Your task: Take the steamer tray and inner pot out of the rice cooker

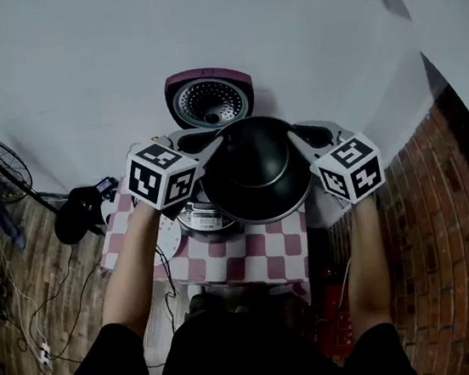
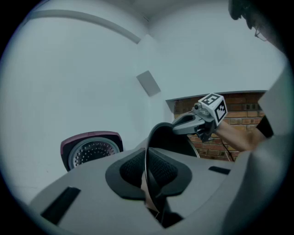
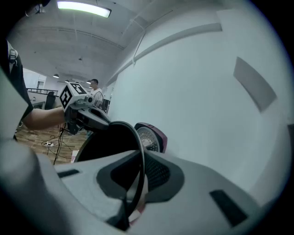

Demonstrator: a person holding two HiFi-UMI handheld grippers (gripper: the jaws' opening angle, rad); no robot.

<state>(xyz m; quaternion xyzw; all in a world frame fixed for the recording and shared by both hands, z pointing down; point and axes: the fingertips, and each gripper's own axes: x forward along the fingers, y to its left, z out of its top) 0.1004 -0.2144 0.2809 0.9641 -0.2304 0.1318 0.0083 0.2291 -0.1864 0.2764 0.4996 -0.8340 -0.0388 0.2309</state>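
Inner pot (image 1: pixel 256 171), rim pinched by left claw (image 1: pixel 217 143) and right claw (image 1: pixel 295 136), above open rice cooker (image 1: pixel 204 217); checkered worktop (image 1: pixel 252 255).

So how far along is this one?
Done: the pot is out of the open cooker. In hand: left gripper and right gripper each clamp its rim, holding it above the table. Left: setting it down. A pale round thing on the table may be the steamer tray; I can't tell.

Head view looks steeply down; gripper views face each other from left and right, close on the shared inner pot (image 1: pixel 259 179).
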